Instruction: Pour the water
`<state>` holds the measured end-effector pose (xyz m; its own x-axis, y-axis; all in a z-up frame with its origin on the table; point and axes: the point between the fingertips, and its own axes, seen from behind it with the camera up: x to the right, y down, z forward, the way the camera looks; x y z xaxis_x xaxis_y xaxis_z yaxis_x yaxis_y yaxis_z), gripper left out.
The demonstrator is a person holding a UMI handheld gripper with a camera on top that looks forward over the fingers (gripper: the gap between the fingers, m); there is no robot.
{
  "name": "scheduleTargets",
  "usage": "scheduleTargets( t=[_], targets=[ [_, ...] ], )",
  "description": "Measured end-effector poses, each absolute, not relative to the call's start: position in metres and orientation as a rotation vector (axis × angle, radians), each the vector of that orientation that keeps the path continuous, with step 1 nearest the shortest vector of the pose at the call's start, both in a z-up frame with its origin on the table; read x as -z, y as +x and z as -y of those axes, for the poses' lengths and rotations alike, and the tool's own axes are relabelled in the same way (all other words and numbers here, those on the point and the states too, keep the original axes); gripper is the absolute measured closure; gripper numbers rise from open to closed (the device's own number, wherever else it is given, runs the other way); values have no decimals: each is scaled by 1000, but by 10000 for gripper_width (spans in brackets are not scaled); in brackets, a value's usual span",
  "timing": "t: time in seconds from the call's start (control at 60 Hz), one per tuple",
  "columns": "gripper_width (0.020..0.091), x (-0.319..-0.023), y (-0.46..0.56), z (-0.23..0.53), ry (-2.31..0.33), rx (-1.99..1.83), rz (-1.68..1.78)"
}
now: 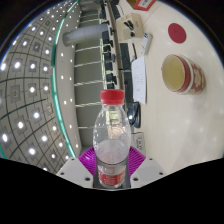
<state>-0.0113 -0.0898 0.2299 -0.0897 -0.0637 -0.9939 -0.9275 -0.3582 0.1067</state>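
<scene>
A clear plastic water bottle (111, 135) with a red cap (114, 96) and a red label stands up between my fingers. My gripper (111, 160) is shut on the bottle, the purple pads (90, 157) pressing its lower body from both sides. The whole view is tilted, so the bottle is held off the table. Beyond and to the right of the bottle, a short tan cup (183, 72) with a white inside sits on the white table (190, 125).
A red round coaster or lid (179, 34) lies on the table beyond the cup. A keyboard-like dark strip (141, 72) and other desk items run along the table's far edge. A ceiling with rows of lights (40, 90) fills the side left of the bottle.
</scene>
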Motion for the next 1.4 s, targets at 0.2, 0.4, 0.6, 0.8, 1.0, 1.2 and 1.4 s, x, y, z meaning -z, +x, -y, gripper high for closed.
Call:
scheduleTargets(
  t=[0.2, 0.4, 0.6, 0.8, 1.0, 1.2, 1.4],
  targets=[
    [735, -205, 35, 72, -1235, -1775, -1424],
    [739, -190, 42, 65, -1236, -1845, -1496],
    [738, -213, 51, 64, -1472, -1667, -1231],
    [736, -259, 124, 45, -1678, -1108, -701],
    [736, -277, 235, 36, -1747, -438, -277],
    [736, -199, 303, 30, -1832, -32, -21],
    [737, -113, 316, 32, -1928, 10, 38]
  ],
)
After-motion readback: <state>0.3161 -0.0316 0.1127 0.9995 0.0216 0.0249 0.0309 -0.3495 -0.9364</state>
